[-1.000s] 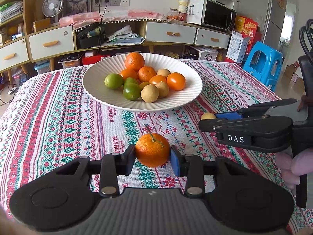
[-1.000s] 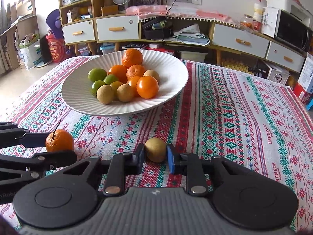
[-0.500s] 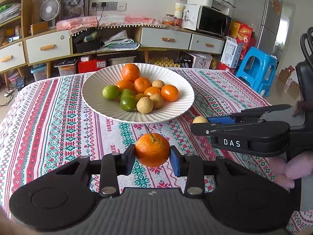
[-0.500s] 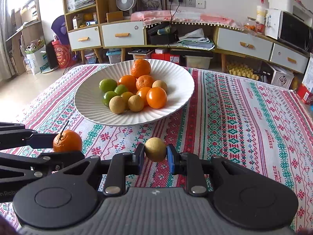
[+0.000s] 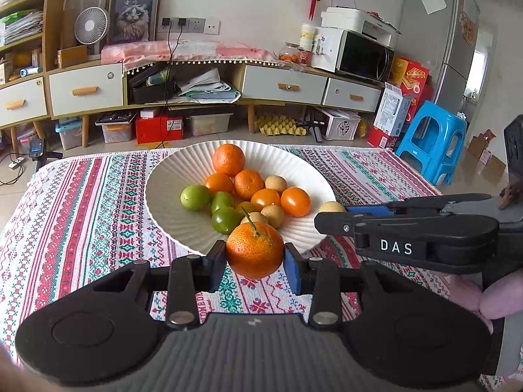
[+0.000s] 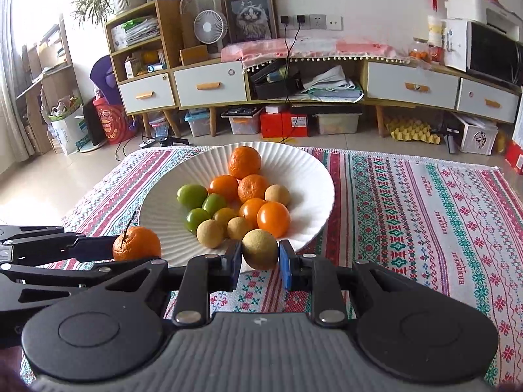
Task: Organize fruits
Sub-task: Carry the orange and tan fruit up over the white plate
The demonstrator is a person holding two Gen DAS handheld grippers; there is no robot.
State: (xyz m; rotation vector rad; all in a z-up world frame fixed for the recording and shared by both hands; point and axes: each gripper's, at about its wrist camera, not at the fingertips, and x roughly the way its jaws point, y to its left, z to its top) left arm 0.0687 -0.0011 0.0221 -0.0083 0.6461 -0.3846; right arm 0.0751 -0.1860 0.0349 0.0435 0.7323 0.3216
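My left gripper [image 5: 255, 263] is shut on a stemmed orange mandarin [image 5: 255, 250], held in the air at the near rim of the white ribbed plate [image 5: 173, 215]. My right gripper [image 6: 260, 263] is shut on a small tan round fruit [image 6: 260, 250], also lifted at the plate's near rim [image 6: 307, 225]. The plate holds several oranges, green fruits and tan fruits. In the right wrist view the mandarin [image 6: 136, 243] shows at left in the left gripper. In the left wrist view the tan fruit [image 5: 331, 207] shows at the tip of the right gripper.
The table is covered by a red, green and white patterned cloth [image 6: 425, 215]. Behind it stand low cabinets with drawers [image 5: 281, 85], storage boxes on the floor and a blue plastic stool [image 5: 434, 143] at the right.
Both grippers have lifted their fruits off the cloth and moved forward to the plate's near rim. The plate now looks closer and lower in both views.
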